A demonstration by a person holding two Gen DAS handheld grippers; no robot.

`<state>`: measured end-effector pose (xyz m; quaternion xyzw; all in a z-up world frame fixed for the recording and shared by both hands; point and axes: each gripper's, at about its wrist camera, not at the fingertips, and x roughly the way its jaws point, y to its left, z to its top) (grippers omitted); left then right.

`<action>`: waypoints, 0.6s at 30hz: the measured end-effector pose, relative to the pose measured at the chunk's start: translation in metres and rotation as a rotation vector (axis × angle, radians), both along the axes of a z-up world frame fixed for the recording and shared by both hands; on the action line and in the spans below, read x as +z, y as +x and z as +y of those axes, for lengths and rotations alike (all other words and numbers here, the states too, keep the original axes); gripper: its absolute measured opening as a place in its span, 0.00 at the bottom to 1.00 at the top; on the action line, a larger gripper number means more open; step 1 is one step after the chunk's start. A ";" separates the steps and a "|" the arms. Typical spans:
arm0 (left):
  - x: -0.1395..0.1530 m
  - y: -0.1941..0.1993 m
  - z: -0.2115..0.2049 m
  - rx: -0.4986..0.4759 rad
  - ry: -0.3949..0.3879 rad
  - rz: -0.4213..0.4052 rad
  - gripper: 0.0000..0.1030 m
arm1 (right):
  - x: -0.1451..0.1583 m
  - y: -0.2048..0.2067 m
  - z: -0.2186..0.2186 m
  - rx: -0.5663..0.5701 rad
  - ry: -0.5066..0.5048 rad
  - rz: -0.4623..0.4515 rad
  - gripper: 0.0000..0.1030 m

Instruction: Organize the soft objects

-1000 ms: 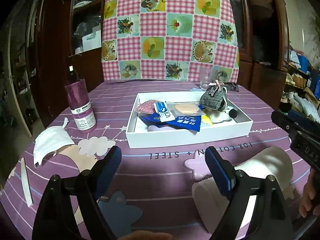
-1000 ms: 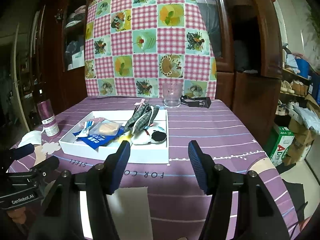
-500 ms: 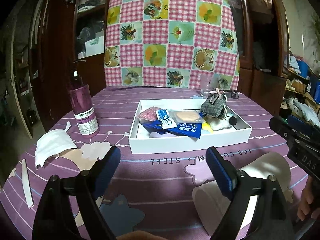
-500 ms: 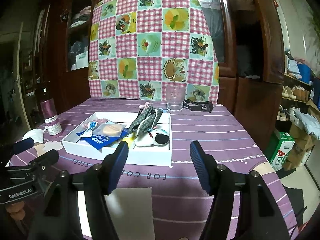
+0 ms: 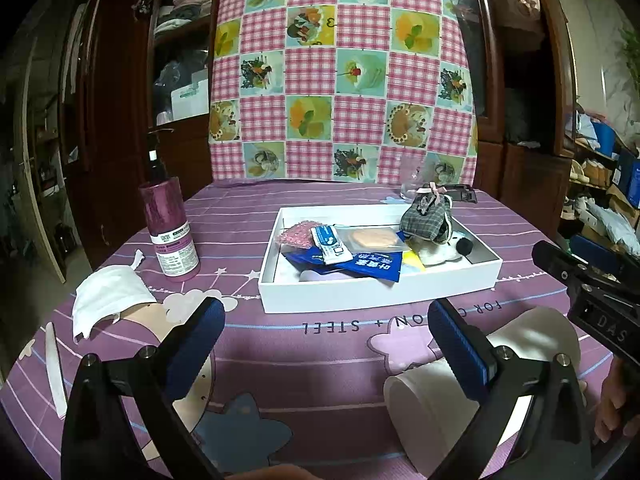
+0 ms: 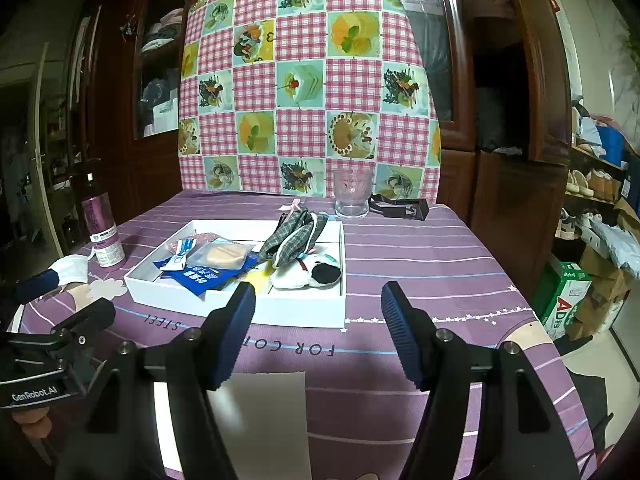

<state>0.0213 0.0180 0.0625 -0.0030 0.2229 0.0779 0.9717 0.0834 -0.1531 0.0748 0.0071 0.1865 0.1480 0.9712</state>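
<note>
From the left wrist camera, your left gripper point(image 5: 320, 332) is low over the purple tablecloth point(image 5: 320, 200), and its jaws are opening with nothing between them. Straight ahead sits the white tray point(image 5: 360, 298), already holding most of the soft things: a pink scrubby pad point(image 5: 299, 234), a sponge in a clear wrapper point(image 5: 374, 238), blue packets point(image 5: 372, 265), a plaid pouch point(image 5: 426, 218) and a black-and-white plush toy point(image 5: 444, 248) under it. Still outside the tray is the white face mask point(image 5: 110, 298), lying on the cloth to your left, just beside the purple bottle point(image 5: 170, 230). A white paper cup point(image 5: 432, 400) lies on its side near your right finger; whether it belongs in the sorting I cannot tell.

From the right wrist camera, your right gripper point(image 6: 318, 328) has its jaws apart and empty, pointing at the tray's near right corner. The tray's point(image 6: 280, 312) contents look the same here: plaid pouch point(image 6: 292, 236) leaning across the plush toy point(image 6: 310, 274), sponge point(image 6: 222, 254) and blue packets point(image 6: 200, 276) toward the left. The mask point(image 6: 72, 268) shows at the far left, near the bottle point(image 6: 102, 226). A glass point(image 6: 352, 194) and a black clip point(image 6: 400, 206) stand behind the tray, well apart from your work.

As I judge it, you are mostly done; the mask looks like the one soft piece left, and it falls to your left hand.
</note>
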 end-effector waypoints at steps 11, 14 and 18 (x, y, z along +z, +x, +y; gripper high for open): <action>-0.001 0.001 -0.001 0.005 0.000 0.004 1.00 | 0.000 0.001 -0.001 0.000 0.000 0.002 0.65; -0.001 0.001 -0.001 0.006 0.000 0.006 1.00 | 0.000 0.001 -0.001 -0.001 0.001 0.003 0.65; -0.001 0.000 0.000 0.006 0.000 0.004 1.00 | 0.000 0.002 0.000 0.000 0.000 0.005 0.65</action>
